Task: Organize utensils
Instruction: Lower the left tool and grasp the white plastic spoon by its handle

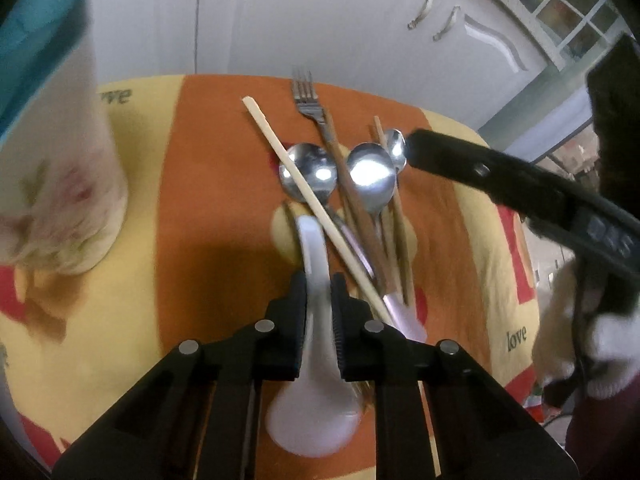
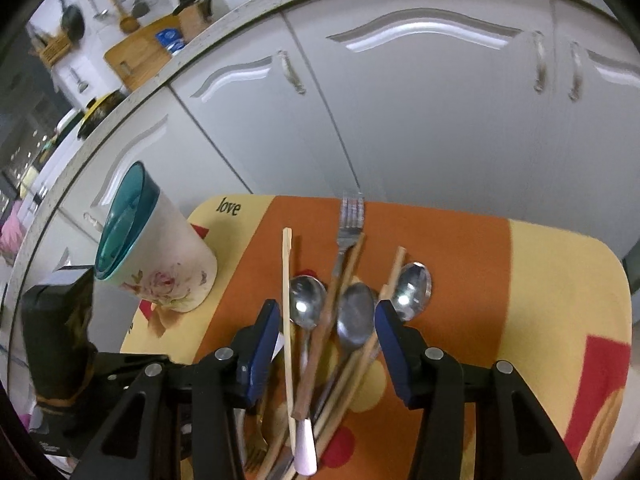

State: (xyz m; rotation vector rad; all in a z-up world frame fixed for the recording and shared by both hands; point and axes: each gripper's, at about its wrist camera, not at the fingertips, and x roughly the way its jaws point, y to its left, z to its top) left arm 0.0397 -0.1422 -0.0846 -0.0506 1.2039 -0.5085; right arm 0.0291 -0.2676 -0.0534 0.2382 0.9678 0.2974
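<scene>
While my left fingers (image 1: 319, 280) pinch the handle of the white spoon (image 1: 316, 360), the rest of the pile lies untouched on the orange and yellow cloth (image 1: 208, 200) over the counter. The spoon's bowl sits low in the left wrist view, nearest the camera, and its handle arches up between the pads. It looks like ceramic or hard plastic: stiff, smooth, probably slippery, and liable to chip if dropped. The grip is on the narrow neck of the handle, which I judge sound, though a glossy curve could twist in the pads.

My right fingers (image 2: 328, 316) stand spread over the heap, pressing on nothing. Between them I see 3 metal spoons (image 2: 354, 314), a fork (image 2: 350, 216), a pale chopstick (image 2: 287, 300) and several wooden handles crossing one another. These are light and rigid; the steel ones will slide, so mid-handle is the place to take them.

A floral cup (image 2: 172, 264) with a teal lining stands upright at the cloth's left edge, well apart from the pile. I take it to be where the utensils go.
</scene>
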